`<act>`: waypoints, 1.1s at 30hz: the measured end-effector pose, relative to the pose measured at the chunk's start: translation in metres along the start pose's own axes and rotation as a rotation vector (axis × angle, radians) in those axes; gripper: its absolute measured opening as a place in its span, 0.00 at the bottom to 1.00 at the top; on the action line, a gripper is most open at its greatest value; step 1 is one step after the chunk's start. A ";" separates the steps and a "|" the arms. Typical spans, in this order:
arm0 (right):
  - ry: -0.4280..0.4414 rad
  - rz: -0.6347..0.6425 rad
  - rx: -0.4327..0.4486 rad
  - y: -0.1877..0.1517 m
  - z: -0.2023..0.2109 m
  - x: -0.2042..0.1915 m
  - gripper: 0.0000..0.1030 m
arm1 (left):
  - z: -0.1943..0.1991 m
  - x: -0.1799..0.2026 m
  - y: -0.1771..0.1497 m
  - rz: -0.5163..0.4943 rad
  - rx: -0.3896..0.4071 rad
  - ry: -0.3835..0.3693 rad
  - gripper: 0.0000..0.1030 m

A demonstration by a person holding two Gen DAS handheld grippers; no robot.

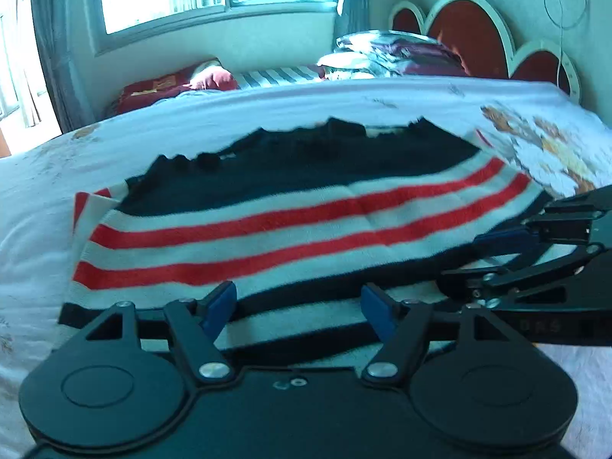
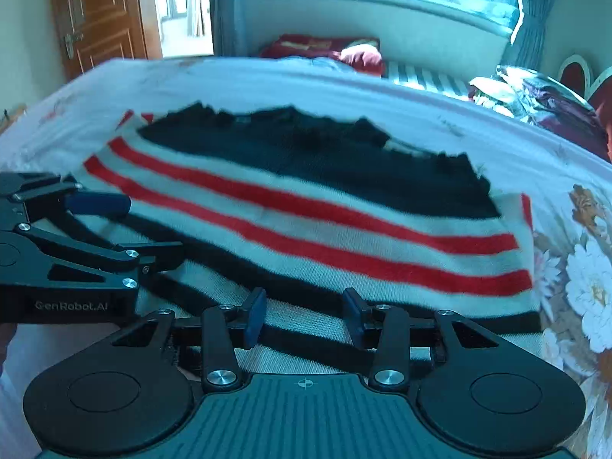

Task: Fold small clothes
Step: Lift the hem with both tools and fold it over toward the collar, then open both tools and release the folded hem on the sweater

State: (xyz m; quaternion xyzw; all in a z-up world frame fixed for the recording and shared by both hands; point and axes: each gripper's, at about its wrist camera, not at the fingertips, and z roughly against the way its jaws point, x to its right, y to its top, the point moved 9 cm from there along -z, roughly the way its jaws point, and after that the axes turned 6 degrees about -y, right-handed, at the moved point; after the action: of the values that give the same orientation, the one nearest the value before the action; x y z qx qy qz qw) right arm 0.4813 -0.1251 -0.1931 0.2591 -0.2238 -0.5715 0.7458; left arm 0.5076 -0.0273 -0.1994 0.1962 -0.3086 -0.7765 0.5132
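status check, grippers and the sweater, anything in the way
Left gripper open, right gripper open, both low over the near hem, nothing pinched. Striped sweater spread on the bed, top part folded over. Nothing in the way.

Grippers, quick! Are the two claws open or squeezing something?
Left gripper: open, over the striped knitted garment in navy, red and white, gripping nothing.
Right gripper: open, jaws narrower, nothing pinched.
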 end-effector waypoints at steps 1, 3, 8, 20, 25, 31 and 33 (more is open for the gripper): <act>-0.018 0.012 0.019 -0.003 0.001 -0.003 0.43 | -0.003 0.004 -0.006 -0.016 -0.013 -0.008 0.75; -0.036 0.035 0.010 -0.011 0.002 -0.007 0.43 | 0.000 0.005 -0.013 -0.053 -0.003 -0.005 0.75; -0.056 -0.039 -0.013 -0.024 0.012 0.026 0.43 | 0.024 -0.026 -0.022 -0.004 0.017 0.039 0.69; -0.123 -0.185 -0.081 -0.070 0.041 0.103 0.43 | 0.052 -0.073 -0.056 0.132 -0.014 0.044 0.70; -0.148 -0.169 -0.086 -0.065 0.041 0.098 0.43 | 0.057 -0.074 -0.052 0.138 -0.010 0.065 0.66; -0.144 -0.203 -0.087 -0.062 0.041 0.107 0.40 | 0.057 -0.083 -0.057 0.152 -0.018 0.094 0.63; -0.137 -0.204 -0.087 -0.065 0.037 0.108 0.40 | 0.056 -0.084 -0.059 0.152 -0.019 0.095 0.63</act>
State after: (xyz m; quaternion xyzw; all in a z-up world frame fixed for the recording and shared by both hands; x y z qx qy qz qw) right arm 0.4367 -0.2482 -0.2023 0.2080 -0.2217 -0.6701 0.6772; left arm 0.4667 0.0816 -0.1995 0.2040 -0.2904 -0.7280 0.5866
